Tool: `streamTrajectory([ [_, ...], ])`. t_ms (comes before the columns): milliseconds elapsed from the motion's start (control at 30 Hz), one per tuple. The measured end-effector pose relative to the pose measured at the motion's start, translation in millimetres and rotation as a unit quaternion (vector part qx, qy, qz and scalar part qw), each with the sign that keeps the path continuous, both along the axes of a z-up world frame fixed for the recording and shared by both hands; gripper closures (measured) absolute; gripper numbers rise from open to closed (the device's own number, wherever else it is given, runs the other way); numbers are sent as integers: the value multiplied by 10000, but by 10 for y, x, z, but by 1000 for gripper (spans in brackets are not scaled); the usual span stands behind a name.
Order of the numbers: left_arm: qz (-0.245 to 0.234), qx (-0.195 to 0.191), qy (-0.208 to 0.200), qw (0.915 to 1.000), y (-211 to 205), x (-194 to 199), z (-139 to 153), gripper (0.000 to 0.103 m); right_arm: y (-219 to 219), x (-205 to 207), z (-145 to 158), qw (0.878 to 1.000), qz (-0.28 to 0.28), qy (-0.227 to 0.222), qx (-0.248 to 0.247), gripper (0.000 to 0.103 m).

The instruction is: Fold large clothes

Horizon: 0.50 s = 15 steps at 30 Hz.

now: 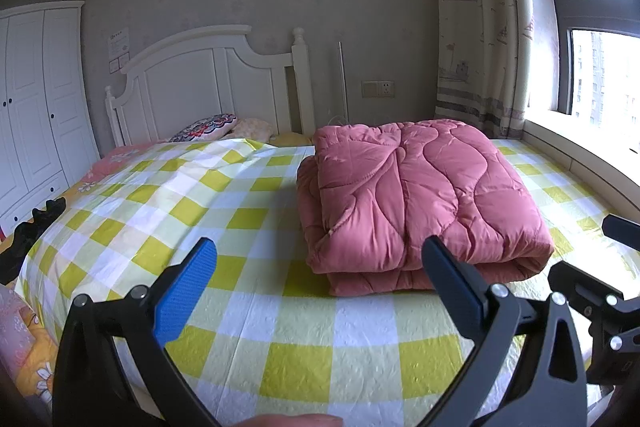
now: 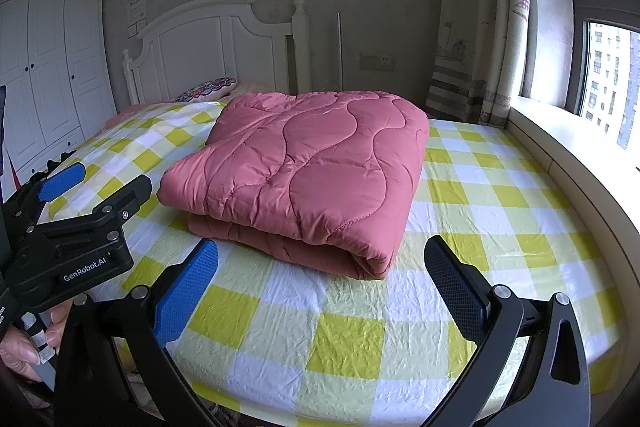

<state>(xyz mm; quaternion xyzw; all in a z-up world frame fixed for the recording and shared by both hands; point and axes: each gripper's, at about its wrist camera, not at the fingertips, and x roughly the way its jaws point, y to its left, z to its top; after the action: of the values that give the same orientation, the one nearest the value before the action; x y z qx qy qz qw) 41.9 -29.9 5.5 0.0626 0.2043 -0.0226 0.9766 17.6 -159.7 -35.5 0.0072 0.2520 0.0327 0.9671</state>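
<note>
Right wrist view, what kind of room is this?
Most likely a home bedroom: a bed with a white headboard and checked sheet, a white wardrobe, and a folded pink quilt lying on the bed.

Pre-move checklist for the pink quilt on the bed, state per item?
1. Left gripper open and empty: ok.
2. Right gripper open and empty: ok.
3. Pink quilt folded into a compact stack, flat on the checked sheet: ok.
4. Both grippers apart from the quilt, none touching it: ok.
5. Layers under the top fold lined up: cannot tell, only the near edge shows.
6. Sheet around the quilt bare of other items; pillow sits back by the headboard: ok.
</note>
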Motion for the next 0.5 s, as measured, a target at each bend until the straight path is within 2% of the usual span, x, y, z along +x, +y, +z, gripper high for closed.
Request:
streamTrajectory([
  [500,-39,15,-15,10000,30,4,-15,2,49,5,-28,10000,-2,21,-10,4],
])
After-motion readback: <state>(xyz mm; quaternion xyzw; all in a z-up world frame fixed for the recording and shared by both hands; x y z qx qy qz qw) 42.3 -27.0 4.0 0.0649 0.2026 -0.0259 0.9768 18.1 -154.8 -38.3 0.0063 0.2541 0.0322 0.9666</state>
